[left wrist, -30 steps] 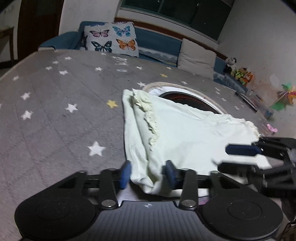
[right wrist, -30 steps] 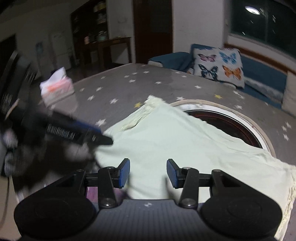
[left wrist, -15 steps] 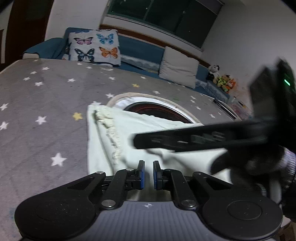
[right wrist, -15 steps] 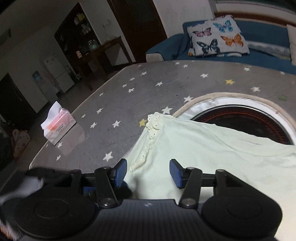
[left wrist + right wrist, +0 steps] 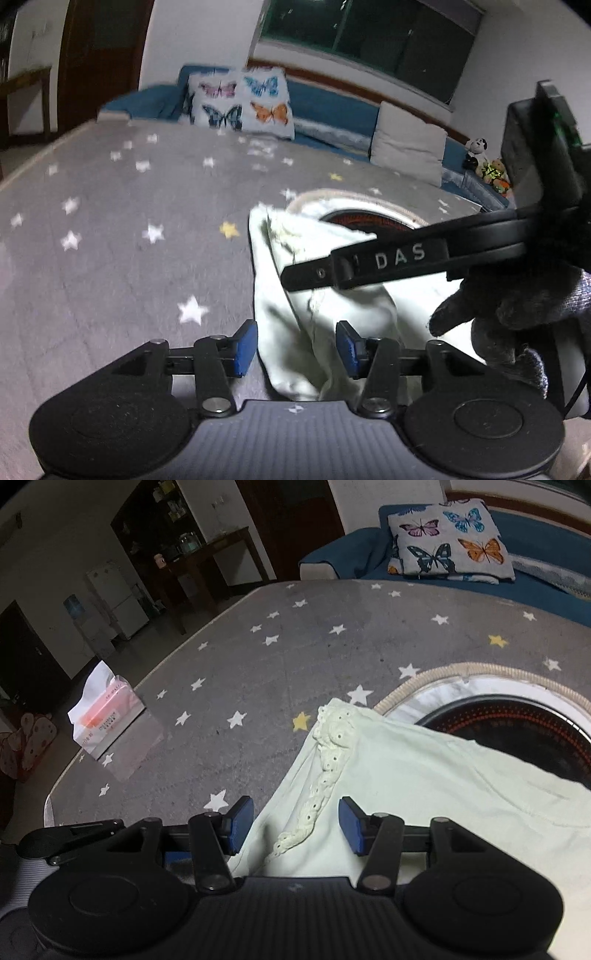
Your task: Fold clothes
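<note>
Now the pale green cotton garment (image 5: 424, 775) with a lacy trim lies on the grey star-patterned worktop (image 5: 258, 672). Left gripper (image 5: 295, 349) jaws have just been opening and straddle the garment's near edge, unclamped. Right gripper (image 5: 295, 823) jaws stand open over its lace trim.

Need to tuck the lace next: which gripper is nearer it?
Right. The lace runs between the right gripper's open jaws. The left gripper's jaws, just opened, straddle the cloth's near corner, with the lace farther ahead.
</note>
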`<control>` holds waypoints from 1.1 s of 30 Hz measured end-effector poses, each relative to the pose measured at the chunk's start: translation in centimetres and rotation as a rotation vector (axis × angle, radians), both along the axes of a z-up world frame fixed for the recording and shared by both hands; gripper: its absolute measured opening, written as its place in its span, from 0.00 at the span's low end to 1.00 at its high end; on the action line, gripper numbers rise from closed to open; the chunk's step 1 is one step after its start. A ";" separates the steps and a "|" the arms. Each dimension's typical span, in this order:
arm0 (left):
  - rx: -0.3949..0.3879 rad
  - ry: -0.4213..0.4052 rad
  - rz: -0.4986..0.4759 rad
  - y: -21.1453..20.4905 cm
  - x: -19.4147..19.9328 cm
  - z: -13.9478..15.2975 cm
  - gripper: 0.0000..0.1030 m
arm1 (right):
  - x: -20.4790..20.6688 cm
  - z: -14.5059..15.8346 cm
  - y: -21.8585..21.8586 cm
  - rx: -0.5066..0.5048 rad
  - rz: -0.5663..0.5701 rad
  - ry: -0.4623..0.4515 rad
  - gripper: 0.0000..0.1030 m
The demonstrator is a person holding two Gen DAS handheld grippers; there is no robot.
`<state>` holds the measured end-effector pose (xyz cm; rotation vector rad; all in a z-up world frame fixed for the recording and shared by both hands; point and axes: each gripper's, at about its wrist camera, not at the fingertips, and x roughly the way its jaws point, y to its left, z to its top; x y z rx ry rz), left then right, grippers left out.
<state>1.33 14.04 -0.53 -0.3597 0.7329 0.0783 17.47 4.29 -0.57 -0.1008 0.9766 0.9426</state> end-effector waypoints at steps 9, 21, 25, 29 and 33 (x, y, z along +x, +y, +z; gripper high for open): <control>-0.151 0.009 -0.033 -0.6 0.8 -0.6 0.13 | -0.3 0.1 1.2 -0.034 0.006 -0.003 0.55; 0.011 -0.016 0.070 -1.2 -1.1 0.4 0.48 | 0.1 -0.2 1.2 -0.054 -0.006 0.010 0.56; 0.015 0.022 0.098 -1.0 -0.8 -0.1 0.53 | 0.2 -0.4 1.1 -0.043 -0.010 0.031 0.56; -0.032 0.038 0.094 -0.9 0.1 -0.7 0.47 | 0.0 -0.4 1.3 -0.049 -0.010 0.025 0.56; -0.138 0.032 0.060 -0.8 0.5 -0.7 0.13 | -0.2 -0.3 1.6 -0.060 -0.005 0.014 0.56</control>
